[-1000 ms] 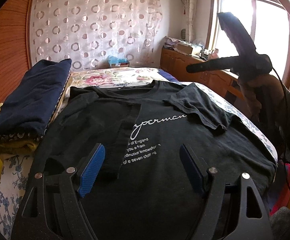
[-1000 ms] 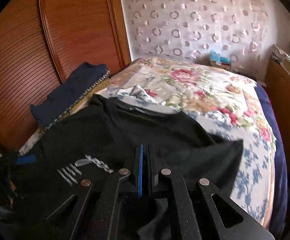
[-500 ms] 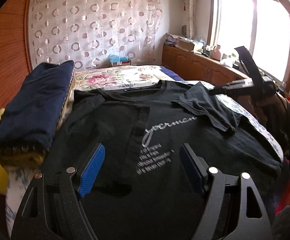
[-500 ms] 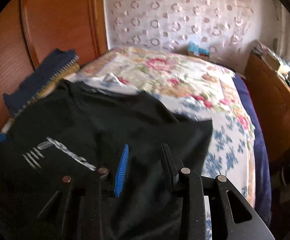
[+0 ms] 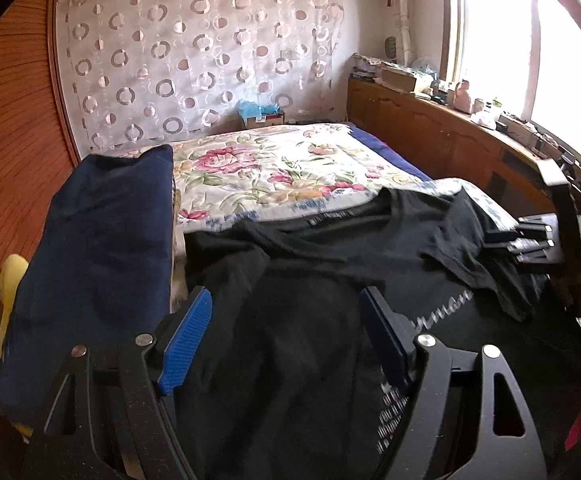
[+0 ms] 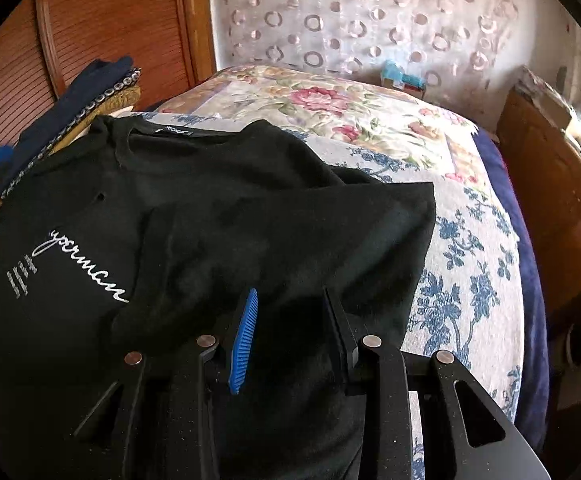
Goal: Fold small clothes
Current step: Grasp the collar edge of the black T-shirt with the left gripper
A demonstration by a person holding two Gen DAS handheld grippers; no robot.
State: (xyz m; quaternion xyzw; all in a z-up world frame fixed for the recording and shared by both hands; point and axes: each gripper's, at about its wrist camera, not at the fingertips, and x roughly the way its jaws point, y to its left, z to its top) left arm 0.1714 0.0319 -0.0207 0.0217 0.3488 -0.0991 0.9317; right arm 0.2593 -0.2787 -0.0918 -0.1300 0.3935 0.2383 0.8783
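The bed [image 6: 466, 264] with its floral cover carries a black T-shirt [image 6: 210, 208] spread at its near end, one sleeve [image 6: 310, 236] folded inward over the chest print. A folded navy pile [image 5: 98, 248] lies beside the shirt. The left tool [image 5: 286, 336] hovers above the shirt, blue pads apart. The right tool [image 6: 290, 332] is likewise apart over the sleeve, gripping nothing.

navy stack [image 5: 98, 248] crowding shirt's left, floral bedspread [image 5: 274, 176] bare beyond
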